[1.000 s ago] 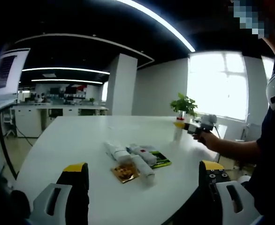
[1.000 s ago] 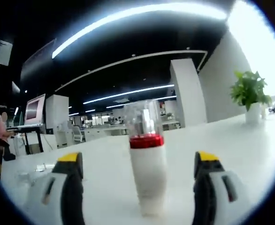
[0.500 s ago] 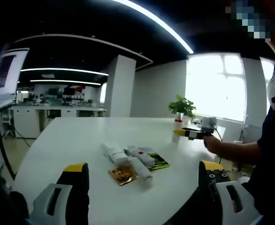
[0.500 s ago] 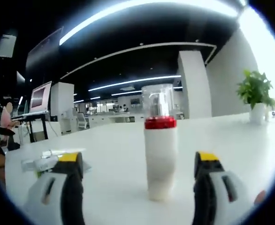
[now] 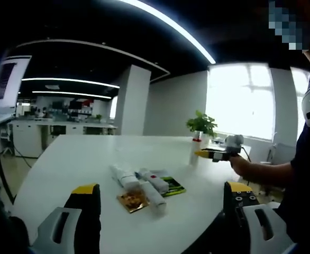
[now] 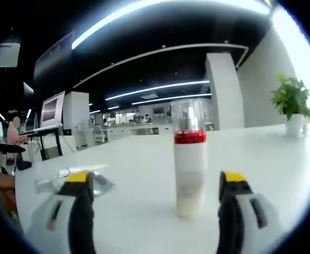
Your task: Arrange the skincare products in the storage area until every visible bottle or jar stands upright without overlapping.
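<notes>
A white pump bottle [image 6: 190, 170] with a red band and clear cap stands upright on the white table [image 6: 144, 174], just beyond my open right gripper [image 6: 155, 203] and a little right of centre between its jaws, untouched. In the left gripper view the same bottle [image 5: 195, 151] stands at the table's right side, by the right gripper [image 5: 218, 153] held in a person's hand. Several white tubes [image 5: 139, 182] lie flat in a heap mid-table, with an amber packet [image 5: 132, 200] and a green-black packet [image 5: 171, 186]. My left gripper [image 5: 160, 217] is open and hangs short of the table's near edge.
A potted plant [image 5: 199, 126] stands at the table's far right, behind the bottle; it also appears at the right as the plant [image 6: 291, 103]. The lying tubes [image 6: 65, 177] show at the left. A person's arm [image 5: 271, 172] reaches in from the right.
The right gripper has drawn back slightly from the upright bottle, which now sits a bit further right between its jaws. The left view has shifted a little; the heap lies unchanged.
</notes>
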Demonstrator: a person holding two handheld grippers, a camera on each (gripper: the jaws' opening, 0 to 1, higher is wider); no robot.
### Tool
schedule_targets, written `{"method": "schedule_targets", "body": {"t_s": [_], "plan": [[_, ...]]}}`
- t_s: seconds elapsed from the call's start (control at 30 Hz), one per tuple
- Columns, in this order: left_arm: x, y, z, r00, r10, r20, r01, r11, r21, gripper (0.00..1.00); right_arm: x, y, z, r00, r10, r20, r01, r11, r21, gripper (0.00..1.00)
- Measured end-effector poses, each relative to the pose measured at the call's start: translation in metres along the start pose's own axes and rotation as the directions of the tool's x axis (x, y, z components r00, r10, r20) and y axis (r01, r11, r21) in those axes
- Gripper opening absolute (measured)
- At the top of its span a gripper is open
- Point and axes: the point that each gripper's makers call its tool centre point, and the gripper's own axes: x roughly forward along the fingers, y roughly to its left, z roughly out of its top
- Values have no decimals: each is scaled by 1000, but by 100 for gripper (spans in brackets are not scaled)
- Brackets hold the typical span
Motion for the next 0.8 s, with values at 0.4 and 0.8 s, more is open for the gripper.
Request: {"method": "schedule_targets", "body": {"t_s": [0.4, 0.8], "plan": [[28, 12, 4, 1000, 22, 6, -22, 1000, -20, 99, -2, -12, 15, 998, 24, 62, -23, 1000, -19, 100], [85, 34, 3, 999, 24, -45, -25, 999, -27, 99, 10, -24, 8, 997, 66, 41, -67, 998, 21, 100]]}}
